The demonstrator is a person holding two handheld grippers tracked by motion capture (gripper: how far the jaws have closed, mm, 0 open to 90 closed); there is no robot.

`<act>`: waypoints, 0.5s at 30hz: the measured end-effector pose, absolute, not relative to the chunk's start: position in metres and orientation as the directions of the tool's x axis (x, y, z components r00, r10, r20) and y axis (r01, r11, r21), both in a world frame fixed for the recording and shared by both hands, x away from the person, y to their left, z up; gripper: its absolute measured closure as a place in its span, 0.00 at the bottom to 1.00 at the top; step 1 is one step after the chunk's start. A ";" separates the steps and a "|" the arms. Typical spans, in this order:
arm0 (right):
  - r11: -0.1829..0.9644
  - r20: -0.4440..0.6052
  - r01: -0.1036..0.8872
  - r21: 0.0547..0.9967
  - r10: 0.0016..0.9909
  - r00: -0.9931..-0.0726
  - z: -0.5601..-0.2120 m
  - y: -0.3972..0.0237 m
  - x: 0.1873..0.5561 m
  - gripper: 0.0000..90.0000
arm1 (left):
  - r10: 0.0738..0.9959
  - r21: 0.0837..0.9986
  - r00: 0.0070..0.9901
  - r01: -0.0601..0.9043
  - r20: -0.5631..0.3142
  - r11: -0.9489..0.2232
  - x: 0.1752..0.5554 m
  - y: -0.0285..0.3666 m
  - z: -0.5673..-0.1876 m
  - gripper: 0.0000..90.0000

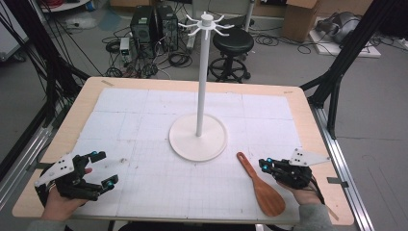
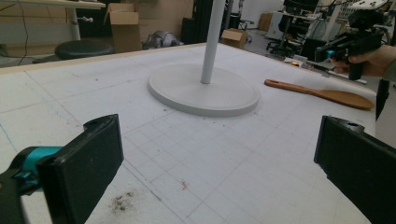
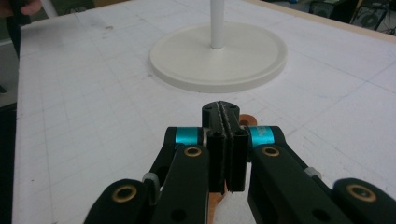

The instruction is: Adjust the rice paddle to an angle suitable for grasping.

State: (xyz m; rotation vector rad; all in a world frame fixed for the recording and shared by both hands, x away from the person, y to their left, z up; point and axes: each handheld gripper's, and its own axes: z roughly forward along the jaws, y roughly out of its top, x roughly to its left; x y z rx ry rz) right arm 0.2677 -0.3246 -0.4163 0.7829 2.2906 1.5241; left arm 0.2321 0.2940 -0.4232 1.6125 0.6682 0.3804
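Observation:
A wooden spatula [image 1: 260, 183] lies flat on the white gridded mat at the front right, handle pointing toward the stand's base. My right gripper [image 1: 264, 164] is just right of the handle, held in a hand with its jaws pressed together and nothing between them. In the right gripper view the shut gripper [image 3: 222, 108] hovers over the spatula [image 3: 246, 121], whose wood peeks out beneath it. My left gripper [image 1: 105, 169] sits at the front left, jaws wide apart and empty. The left gripper view shows its open gripper [image 2: 217, 140], the spatula [image 2: 322, 93] and the right gripper [image 2: 329, 52] farther off.
A tall white pole stand [image 1: 202, 86] with hooked arms on top rises from a round base [image 1: 197, 137] at the mat's centre. The wooden table edge [image 1: 317, 134] frames the mat. Beyond the table stand a stool [image 1: 233, 45], computer towers and cables on the floor.

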 end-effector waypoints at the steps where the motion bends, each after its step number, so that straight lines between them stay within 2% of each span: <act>1: 0.301 0.065 0.287 0.910 0.578 -0.813 -0.417 -0.324 0.269 0.99 | 0.621 0.978 0.771 0.207 -0.140 -0.036 0.232 0.294 -0.423 0.02; 15: 0.380 0.114 0.389 0.840 0.576 -0.810 -0.434 -0.323 0.293 1.00 | 0.623 0.975 0.768 0.219 -0.149 -0.037 0.230 0.296 -0.425 0.02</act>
